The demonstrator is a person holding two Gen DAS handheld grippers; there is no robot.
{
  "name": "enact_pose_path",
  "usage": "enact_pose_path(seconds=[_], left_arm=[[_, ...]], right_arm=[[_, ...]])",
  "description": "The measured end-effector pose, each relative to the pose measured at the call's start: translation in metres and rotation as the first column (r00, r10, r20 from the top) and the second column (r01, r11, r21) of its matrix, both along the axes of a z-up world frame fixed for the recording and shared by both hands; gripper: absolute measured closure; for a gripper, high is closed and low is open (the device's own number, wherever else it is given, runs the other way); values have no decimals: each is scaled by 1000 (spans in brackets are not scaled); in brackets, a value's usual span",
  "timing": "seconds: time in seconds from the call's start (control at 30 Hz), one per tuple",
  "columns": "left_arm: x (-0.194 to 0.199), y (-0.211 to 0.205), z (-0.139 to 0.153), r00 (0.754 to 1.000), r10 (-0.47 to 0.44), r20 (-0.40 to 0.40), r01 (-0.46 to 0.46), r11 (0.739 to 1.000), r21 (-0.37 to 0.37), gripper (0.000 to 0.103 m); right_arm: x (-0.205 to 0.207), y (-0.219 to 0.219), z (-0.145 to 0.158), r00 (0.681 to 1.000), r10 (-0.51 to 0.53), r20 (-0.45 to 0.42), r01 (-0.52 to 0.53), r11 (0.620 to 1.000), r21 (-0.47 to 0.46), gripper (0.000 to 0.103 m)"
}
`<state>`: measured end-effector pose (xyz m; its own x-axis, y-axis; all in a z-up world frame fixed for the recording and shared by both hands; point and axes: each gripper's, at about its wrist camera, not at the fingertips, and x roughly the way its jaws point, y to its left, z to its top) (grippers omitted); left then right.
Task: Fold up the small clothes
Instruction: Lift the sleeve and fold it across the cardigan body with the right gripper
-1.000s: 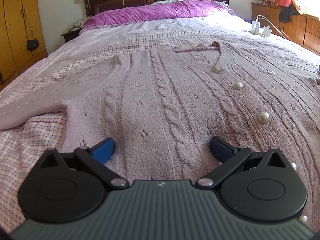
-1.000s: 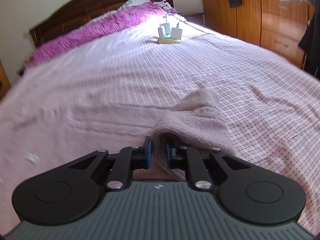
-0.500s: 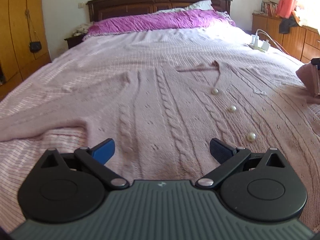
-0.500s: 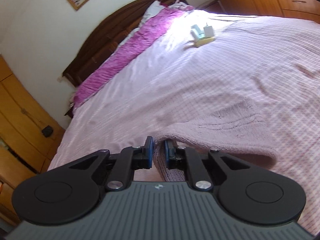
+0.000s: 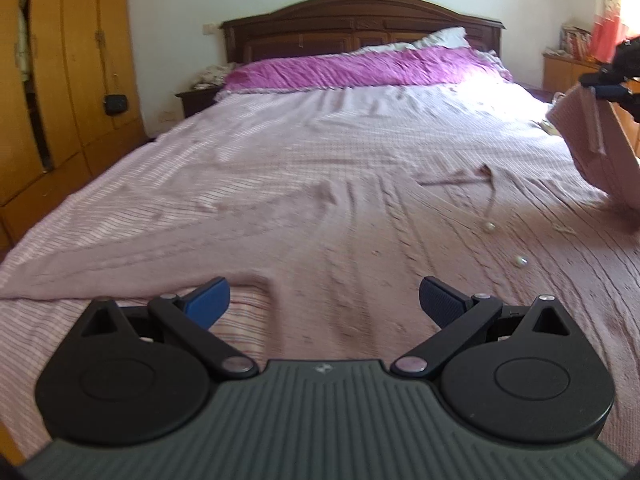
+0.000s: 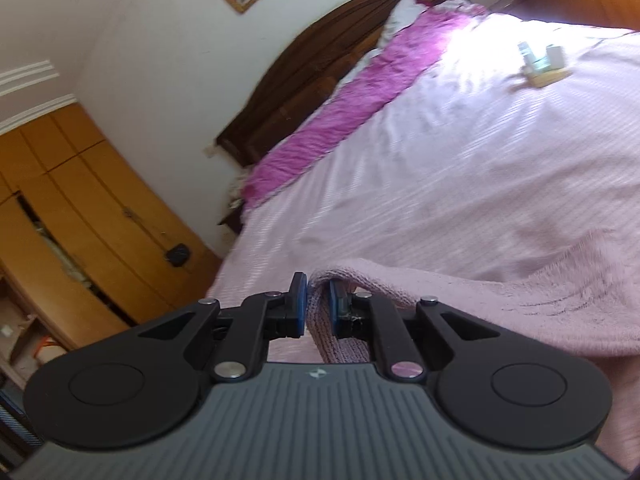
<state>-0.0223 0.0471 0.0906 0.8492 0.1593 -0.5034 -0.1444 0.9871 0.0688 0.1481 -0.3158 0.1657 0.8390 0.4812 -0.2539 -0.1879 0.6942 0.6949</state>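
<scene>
Since a second ago the right gripper (image 6: 315,307) has lifted the cardigan (image 5: 360,248) sleeve (image 6: 500,300) higher and swung it over the bed (image 5: 280,136); its jaws are pinched on the cuff. The left gripper (image 5: 323,302) has drawn back, jaws wide apart and holding nothing, above the cardigan, which lies flat on the bed.

A wide bed (image 5: 280,152) with a dark wooden headboard (image 5: 360,20) carries a pink checked bedspread. A pink knitted cardigan (image 5: 360,248) lies spread across it, a purple quilt (image 5: 360,70) lines the head, and white chargers (image 6: 544,62) rest near one side.
</scene>
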Motion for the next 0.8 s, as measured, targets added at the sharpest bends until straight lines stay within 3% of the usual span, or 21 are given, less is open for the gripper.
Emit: enact_pose_path(seconds=[0.17, 0.23, 0.37, 0.47, 0.67, 0.8], left_arm=[[-3, 19, 3, 999, 41, 2, -41, 999, -3, 0], [-3, 25, 3, 999, 52, 0, -52, 999, 0, 0], [-2, 34, 0, 998, 61, -6, -61, 998, 4, 0], [3, 36, -3, 998, 57, -15, -57, 998, 15, 0], [26, 35, -12, 998, 32, -48, -32, 999, 4, 0], [43, 31, -16, 998, -10, -66, 7, 999, -39, 0]], right_arm=[[11, 64, -2, 998, 56, -8, -55, 994, 90, 91], [16, 87, -16, 996, 80, -44, -72, 985, 159, 91], [19, 128, -49, 987, 105, -119, -84, 983, 163, 91], [24, 154, -80, 974, 127, -188, -108, 988, 110, 91], [21, 176, -122, 961, 138, -239, -152, 988, -40, 89], [9, 169, -121, 948, 187, -258, -214, 974, -80, 70]])
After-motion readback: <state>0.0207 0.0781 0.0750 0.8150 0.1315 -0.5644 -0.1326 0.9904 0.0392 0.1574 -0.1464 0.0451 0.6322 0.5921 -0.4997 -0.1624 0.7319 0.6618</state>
